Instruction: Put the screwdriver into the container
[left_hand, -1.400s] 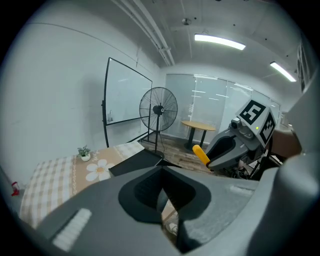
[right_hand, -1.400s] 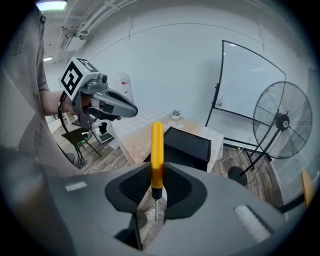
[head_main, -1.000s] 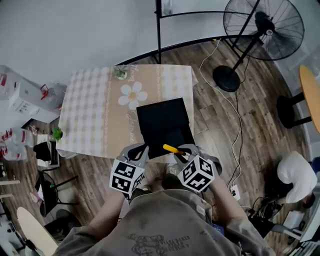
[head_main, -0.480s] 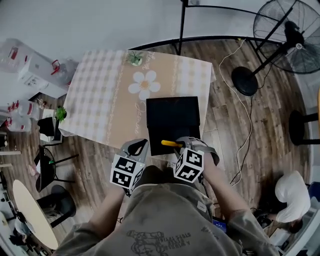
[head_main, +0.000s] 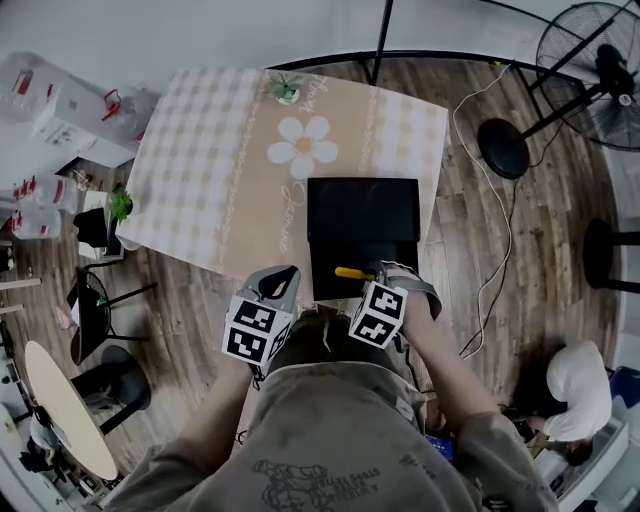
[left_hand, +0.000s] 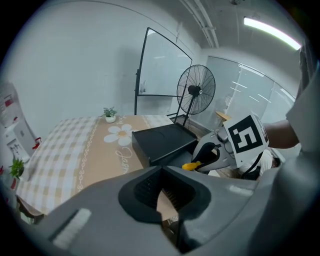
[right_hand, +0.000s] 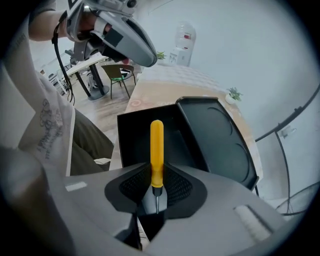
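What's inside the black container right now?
Nothing visible inside the container; its floor looks bare. The screwdriver hangs over it in the right gripper, which covers the near part.

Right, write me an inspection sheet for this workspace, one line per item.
Surface: table with a checked, flower-print cloth.
Job's things: yellow-handled screwdriver held over the open black container at the table's near edge.
Clutter: small potted plant at the far edge.
Grippers: right hand-held gripper shut on the screwdriver; left hand-held gripper shut, empty.
Cables: cable across the wooden floor, right of the table.
Surroundings: standing fan; a person in white.
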